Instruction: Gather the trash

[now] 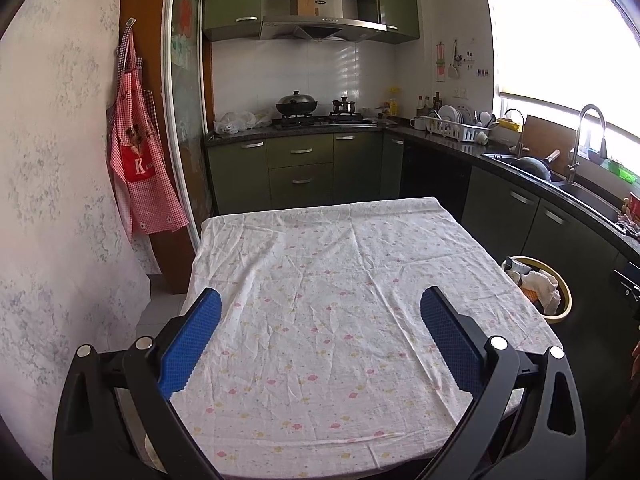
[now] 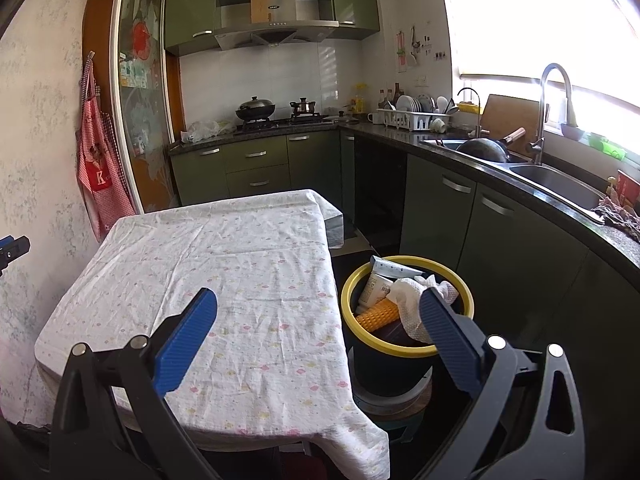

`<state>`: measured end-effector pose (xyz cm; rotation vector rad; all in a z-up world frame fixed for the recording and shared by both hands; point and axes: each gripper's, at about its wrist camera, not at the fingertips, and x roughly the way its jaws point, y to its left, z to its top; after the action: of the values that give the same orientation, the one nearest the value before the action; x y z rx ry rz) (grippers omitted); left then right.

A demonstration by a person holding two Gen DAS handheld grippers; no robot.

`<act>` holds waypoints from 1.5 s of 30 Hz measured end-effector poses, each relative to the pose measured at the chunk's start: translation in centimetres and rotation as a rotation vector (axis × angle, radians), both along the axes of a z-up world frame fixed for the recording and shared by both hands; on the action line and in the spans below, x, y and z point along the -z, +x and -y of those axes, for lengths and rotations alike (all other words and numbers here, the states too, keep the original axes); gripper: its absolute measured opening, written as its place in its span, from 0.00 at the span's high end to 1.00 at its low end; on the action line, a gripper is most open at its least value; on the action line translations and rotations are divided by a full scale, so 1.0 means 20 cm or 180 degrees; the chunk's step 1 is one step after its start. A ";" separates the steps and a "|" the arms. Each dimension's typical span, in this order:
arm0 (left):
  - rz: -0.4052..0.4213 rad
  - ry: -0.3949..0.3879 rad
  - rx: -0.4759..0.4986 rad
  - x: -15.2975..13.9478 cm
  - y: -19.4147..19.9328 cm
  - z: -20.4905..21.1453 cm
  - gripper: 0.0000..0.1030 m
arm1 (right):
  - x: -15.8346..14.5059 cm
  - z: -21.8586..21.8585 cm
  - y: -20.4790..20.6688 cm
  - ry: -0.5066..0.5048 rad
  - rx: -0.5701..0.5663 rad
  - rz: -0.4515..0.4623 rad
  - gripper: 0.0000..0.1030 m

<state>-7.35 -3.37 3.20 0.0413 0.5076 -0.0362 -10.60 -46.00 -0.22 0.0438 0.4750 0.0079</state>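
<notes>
Red apron (image 1: 142,160) on wall, wok (image 1: 297,103) on stove, dish rack (image 2: 414,118) beside sink (image 2: 556,184), floral-clothed surface (image 1: 320,300).

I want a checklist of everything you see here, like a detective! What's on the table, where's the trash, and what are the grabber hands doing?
Surface: table covered by a wrinkled flowered cloth, nothing lying on it.
Job's things: yellow-rimmed bin beside the table, holding a white crumpled paper, a tube and an orange ridged piece.
Clutter: nothing seen on the table.
Grippers: left gripper open and empty over the table; right gripper open and empty near the bin.
Cables: nothing seen.
Surroundings: red apron on the wall, wok on the stove, dish rack, sink.
</notes>
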 end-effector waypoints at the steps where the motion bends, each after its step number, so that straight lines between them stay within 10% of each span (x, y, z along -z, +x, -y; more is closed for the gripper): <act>1: -0.0001 0.0005 0.0004 0.00 0.00 0.00 0.05 | 0.00 0.00 0.01 0.0000 -0.0007 -0.0002 0.06; 45: -0.0029 0.0020 0.0065 0.02 0.03 0.00 0.05 | 0.00 0.00 0.02 0.0012 0.0025 0.0000 0.06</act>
<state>-6.81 -3.47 2.78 0.0524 0.5163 -0.0547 -10.11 -46.03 -0.27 0.0494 0.4749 0.0011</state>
